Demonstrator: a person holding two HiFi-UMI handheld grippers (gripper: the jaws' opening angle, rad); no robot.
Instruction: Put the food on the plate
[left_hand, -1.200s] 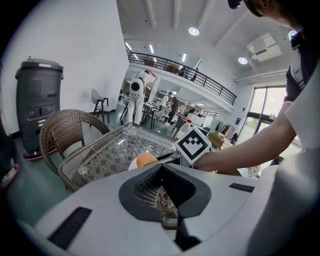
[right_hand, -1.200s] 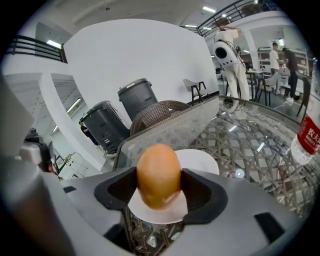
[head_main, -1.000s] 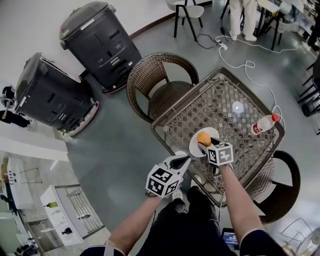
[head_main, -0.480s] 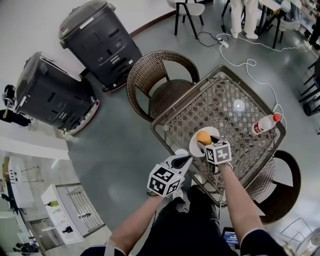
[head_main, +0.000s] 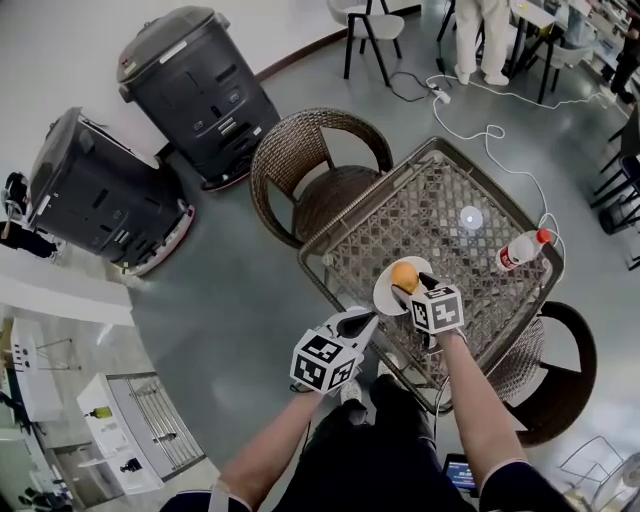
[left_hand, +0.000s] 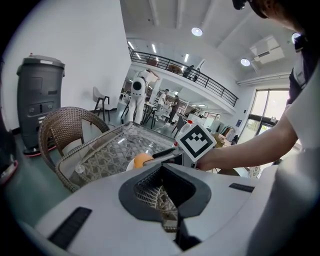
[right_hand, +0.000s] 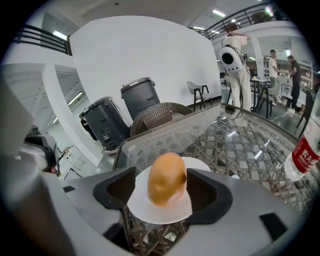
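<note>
Left gripper (head_main: 366, 320) hangs off the near left edge of the bench (head_main: 450, 215), well short of the plate (head_main: 387, 297). Its fingers (left_hand: 142, 192) are drawn nearly together, with only a thin wedge of gap showing the wicker top through it. Nothing is held, so it's out of play.

The food (head_main: 405, 276), an orange-brown oval lump, sits on the white plate near the bench's front-left side. Task looks as good as done.

Right gripper (head_main: 412, 287) is nosed down onto the plate from the near side. Its fingers (right_hand: 117, 192) are spread wide and have just been opening. The food stands between them, but they have no grip on it. Bare plate shows between the left finger and the food. The right finger is just beside it; can't tell if it touches.

Key relation: the food lies dead ahead of the right fingers, centred in the gap. This hand is much the nearer one.
- Long axis: in the right gripper view the lump reads taller than wide, so its axis seems to run roughly along the gripper's line, not across the gap.
- Ends: both are rounded, so I can't call a pointing direction.

My read on the next move: back the right gripper straight out along that same line. The risk is the right finger dragging the lump off-centre.

Bottle (head_main: 520, 250) lies far right, well apart from all this.
</note>
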